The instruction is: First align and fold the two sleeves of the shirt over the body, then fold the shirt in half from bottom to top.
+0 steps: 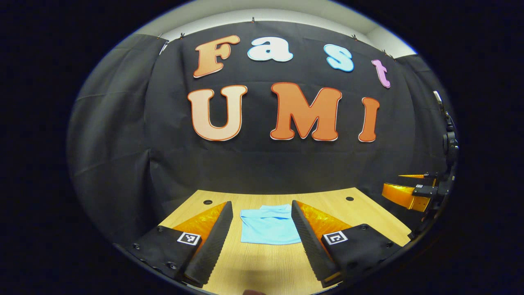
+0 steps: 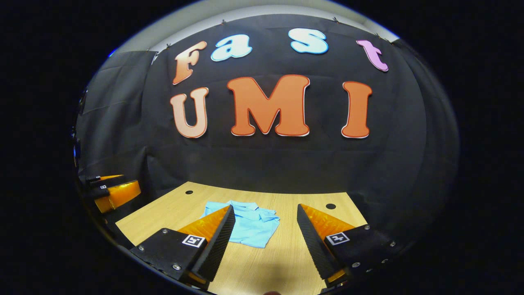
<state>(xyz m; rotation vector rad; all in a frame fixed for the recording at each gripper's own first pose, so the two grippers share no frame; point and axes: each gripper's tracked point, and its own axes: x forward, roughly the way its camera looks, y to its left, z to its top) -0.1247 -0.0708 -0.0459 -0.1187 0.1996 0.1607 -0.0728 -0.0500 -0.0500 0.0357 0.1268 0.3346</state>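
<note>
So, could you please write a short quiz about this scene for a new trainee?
1. True or false: the left gripper is shut on the blue shirt.
2. On what does the shirt lie: A) a wooden table, B) the floor, C) a chair?
3. Fill in: both grippers have their jaws ____.

Key: 1. false, it is held back from the shirt with its fingers apart. 2. A. 3. open, as the right gripper shows too.

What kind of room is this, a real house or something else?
Probably a recording booth, not a home: black cloth wall, a bare wooden table with one folded light blue shirt, and handheld grippers, left gripper and right gripper.
</note>
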